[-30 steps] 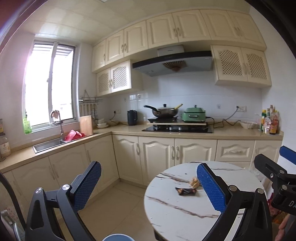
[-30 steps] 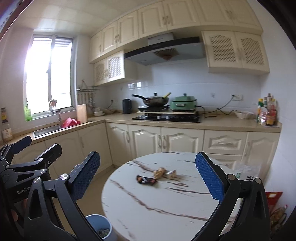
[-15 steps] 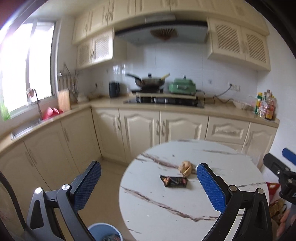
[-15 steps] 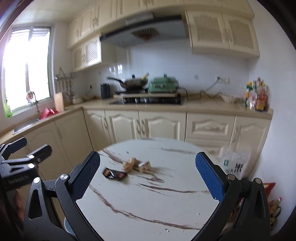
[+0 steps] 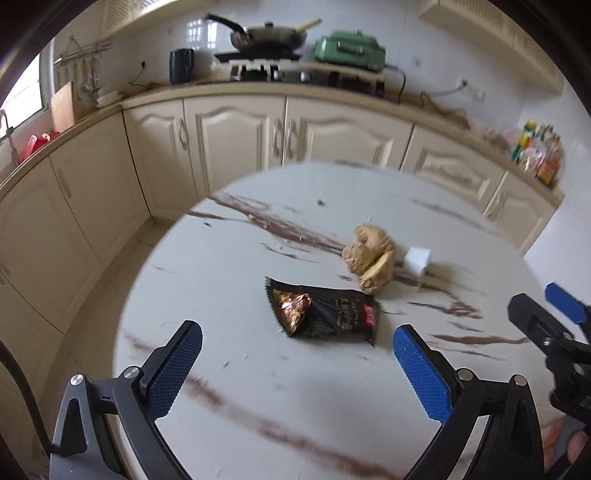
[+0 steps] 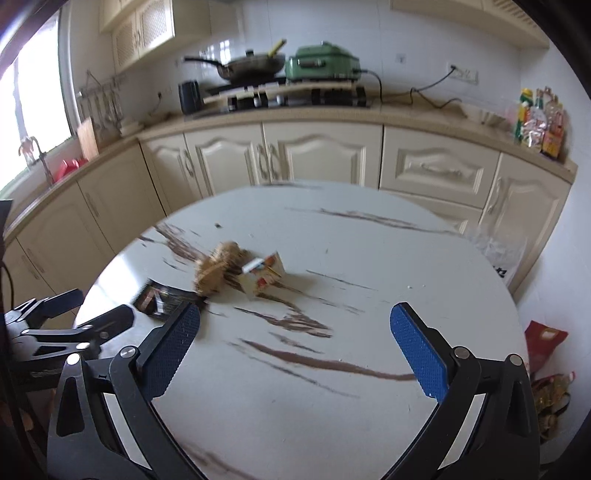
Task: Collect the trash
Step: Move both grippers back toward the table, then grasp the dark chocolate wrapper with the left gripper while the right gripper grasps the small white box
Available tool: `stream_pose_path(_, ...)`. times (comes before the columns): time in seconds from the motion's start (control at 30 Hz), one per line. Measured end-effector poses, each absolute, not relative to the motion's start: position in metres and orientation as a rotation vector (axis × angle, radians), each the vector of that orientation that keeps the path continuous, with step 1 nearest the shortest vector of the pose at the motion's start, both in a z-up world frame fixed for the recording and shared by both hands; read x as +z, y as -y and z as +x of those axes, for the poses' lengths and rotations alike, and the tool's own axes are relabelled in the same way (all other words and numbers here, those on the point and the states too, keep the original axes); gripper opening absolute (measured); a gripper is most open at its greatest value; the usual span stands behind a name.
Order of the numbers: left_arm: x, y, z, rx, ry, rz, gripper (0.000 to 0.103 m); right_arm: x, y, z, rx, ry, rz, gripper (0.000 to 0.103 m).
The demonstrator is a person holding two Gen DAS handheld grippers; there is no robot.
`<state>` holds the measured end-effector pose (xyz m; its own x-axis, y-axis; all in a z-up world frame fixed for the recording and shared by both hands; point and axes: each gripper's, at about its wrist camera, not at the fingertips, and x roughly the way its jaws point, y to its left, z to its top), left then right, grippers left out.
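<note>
In the left wrist view, a round white table with brown marble streaks (image 5: pixel 258 387) fills the middle. Cream kitchen cupboards (image 5: pixel 236 140) curve around behind it. A dark frying pan (image 5: pixel 269 35) and a green cooking pot (image 5: pixel 349 50) sit up on the counter. On the table lies a flat black snack wrapper (image 5: pixel 325 314). Just behind it sits a crumpled brown paper ball (image 5: pixel 369 258), and a small white box (image 5: pixel 417 260) is beside the ball. The left gripper (image 5: pixel 293 354) hangs over the near side of the table with its blue pads wide apart and nothing between them. The wrapper lies just past the tips. The table is bare in front. There is open floor between the table's left edge and the cupboards. The right gripper (image 5: pixel 546 314) shows at the right edge.

In the right wrist view, the same table (image 6: pixel 332 387) spreads out below. The right gripper (image 6: pixel 295 345) is spread wide and holds nothing. The wrapper (image 6: pixel 162 299) lies near the table's left edge, touching the paper ball (image 6: pixel 216 271). The little box (image 6: pixel 264 273) leans beside the ball. The right half of the table is bare. The left gripper (image 6: pixel 66 314) is low at the left.
</note>
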<state>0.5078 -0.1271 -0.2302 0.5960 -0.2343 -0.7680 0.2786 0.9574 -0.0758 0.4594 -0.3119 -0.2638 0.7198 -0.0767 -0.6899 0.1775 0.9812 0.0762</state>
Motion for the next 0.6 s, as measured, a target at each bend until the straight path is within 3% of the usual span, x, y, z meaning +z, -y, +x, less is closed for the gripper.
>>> stream_pose_path(0.3, -0.250, 0.154, 0.586, -0.302, -0.948, 0.074, 0.099, -0.293, 0.324, 0.499, -0.151, -0.833, 0.146, 0.103)
stream_pose_path(0.43, -0.249, 0.157, 0.590, -0.347, -0.915, 0.090, 0.078, -0.300, 0.324, 0.511, -0.141, -0.850, 0.140, 0.103)
stream_pose_path(0.6, -0.246, 0.147, 0.594, -0.367, -0.888, 0.067, 0.067, -0.308, 0.317, 0.525, -0.098, -0.872, 0.136, 0.103)
